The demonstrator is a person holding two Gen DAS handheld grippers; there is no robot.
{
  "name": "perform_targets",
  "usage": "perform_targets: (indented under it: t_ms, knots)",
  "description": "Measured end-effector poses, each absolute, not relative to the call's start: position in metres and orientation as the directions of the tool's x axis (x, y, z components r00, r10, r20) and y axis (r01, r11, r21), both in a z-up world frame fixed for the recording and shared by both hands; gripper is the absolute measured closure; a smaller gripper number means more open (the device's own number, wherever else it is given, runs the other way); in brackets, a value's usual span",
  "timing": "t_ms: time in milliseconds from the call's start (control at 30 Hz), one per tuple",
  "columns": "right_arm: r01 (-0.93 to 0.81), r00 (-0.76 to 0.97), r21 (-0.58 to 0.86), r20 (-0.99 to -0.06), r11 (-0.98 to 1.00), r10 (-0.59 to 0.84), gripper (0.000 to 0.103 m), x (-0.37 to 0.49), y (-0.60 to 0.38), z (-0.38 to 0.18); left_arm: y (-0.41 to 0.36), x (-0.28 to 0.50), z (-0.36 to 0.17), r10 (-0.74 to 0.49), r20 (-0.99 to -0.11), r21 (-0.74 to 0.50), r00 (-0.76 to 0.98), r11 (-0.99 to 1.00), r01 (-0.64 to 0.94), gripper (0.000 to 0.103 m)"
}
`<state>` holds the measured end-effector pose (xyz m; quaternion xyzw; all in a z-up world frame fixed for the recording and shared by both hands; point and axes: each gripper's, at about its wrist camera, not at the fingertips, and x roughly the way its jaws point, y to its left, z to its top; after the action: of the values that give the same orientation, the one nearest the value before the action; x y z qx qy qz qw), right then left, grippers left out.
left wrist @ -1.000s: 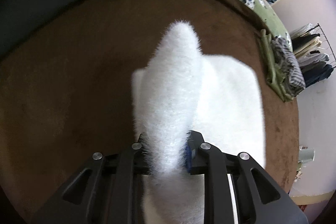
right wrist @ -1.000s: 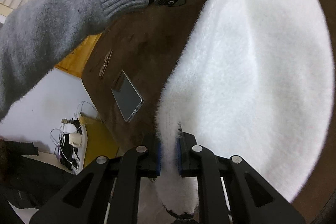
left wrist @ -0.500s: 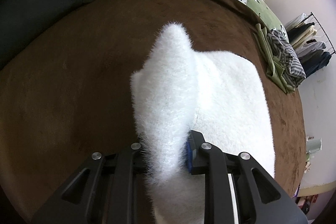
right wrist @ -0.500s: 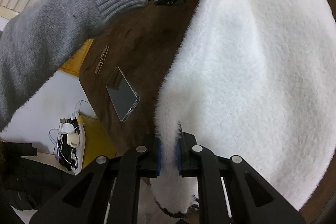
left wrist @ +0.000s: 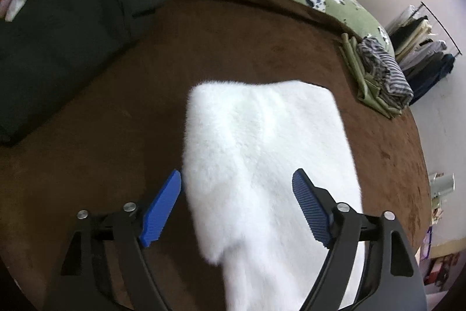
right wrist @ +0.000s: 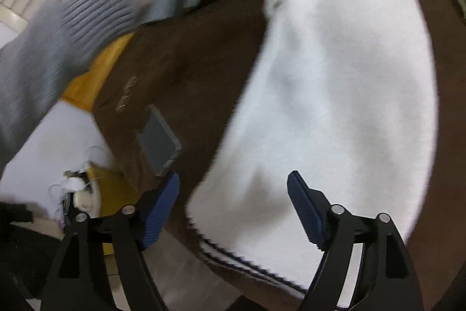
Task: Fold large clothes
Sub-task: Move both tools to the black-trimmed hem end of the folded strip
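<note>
I'm seeing both sets of jaws just opening wide, nothing pinched; white fluffy garment lying folded on brown surface beneath left gripper and right gripper, long axis running away from fingers, near edge under right gripper

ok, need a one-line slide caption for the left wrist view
Left gripper open above the folded white fluffy garment lying on the brown surface, its jaws having just opened.
</note>
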<state>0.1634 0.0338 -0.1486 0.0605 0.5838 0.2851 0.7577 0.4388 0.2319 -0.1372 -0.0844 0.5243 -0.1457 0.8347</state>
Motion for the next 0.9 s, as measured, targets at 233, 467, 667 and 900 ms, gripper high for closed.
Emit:
perform_targets:
  t_ms: [233,467,667,900]
  knots:
    - [-0.277,0.218,0.298,-0.906,0.913,0.362,0.026,0.171,-0.017,-0.156,0.236,0.361,-0.119,-0.273,-0.853,-0.238,0.444,0.962,0.134,0.02]
    - [-0.234,0.223,0.272,-0.919,0.933,0.324,0.026,0.158,-0.059,-0.165,0.231,0.276,-0.15,-0.197,-0.909,-0.188,0.368,0.98,0.059,0.02]
    - [-0.195,0.201,0.294,-0.922,0.936,0.332,0.026,0.138,-0.084,-0.182,0.24,0.215,-0.191,-0.154,-0.936,-0.188,0.318,0.979,-0.081,0.02]
    - [-0.194,0.158,0.345,-0.913,0.918,0.376,0.026,0.113,-0.11,-0.205,0.238,0.16,-0.214,-0.075,-0.949,-0.134,0.306,0.975,-0.178,0.02]
